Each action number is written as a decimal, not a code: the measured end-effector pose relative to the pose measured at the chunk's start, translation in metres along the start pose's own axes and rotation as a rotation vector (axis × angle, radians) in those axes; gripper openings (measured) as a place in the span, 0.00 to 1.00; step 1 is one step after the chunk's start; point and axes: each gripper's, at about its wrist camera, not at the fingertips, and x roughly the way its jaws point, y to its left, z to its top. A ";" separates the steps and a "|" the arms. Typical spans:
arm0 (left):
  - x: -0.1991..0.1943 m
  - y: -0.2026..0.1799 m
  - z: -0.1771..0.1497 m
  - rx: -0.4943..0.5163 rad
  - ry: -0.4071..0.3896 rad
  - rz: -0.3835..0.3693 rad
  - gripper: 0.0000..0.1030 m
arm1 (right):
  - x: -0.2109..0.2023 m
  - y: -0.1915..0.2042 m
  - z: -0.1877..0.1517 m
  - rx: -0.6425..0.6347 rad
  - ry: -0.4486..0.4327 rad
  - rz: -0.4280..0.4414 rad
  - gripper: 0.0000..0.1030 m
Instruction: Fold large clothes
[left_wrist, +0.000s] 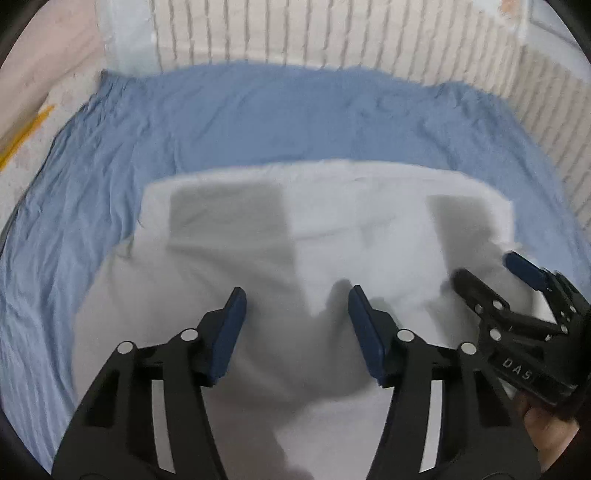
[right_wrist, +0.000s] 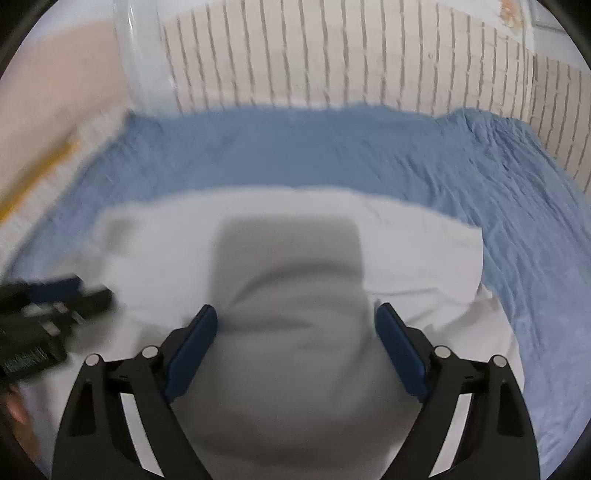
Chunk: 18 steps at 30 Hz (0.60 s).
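While both point steeply down, the left gripper (left_wrist: 297, 302) and right gripper (right_wrist: 295, 321) hang side by side over the white garment (left_wrist: 295, 229), jaws apart and holding nothing. It lies folded (a blunt, doubled far edge) on a rumpled blue sheet (left_wrist: 258, 118) covering the bed.

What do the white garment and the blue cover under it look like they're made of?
White garment: thin, matte woven fabric, probably cotton or a blend; it lies in soft folds, though blur hides the weave.
Blue cover: light, matte sheet-like cloth, likely cotton; fine crinkles run across it.
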 end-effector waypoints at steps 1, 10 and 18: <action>0.009 0.009 -0.003 -0.019 0.001 0.026 0.56 | 0.003 -0.005 -0.004 0.002 0.004 -0.020 0.85; 0.011 0.143 -0.038 -0.133 0.031 0.260 0.42 | 0.013 -0.138 -0.023 0.211 0.046 -0.197 0.86; -0.068 0.101 -0.071 -0.056 -0.177 0.295 0.67 | -0.081 -0.112 -0.048 0.191 -0.171 -0.084 0.83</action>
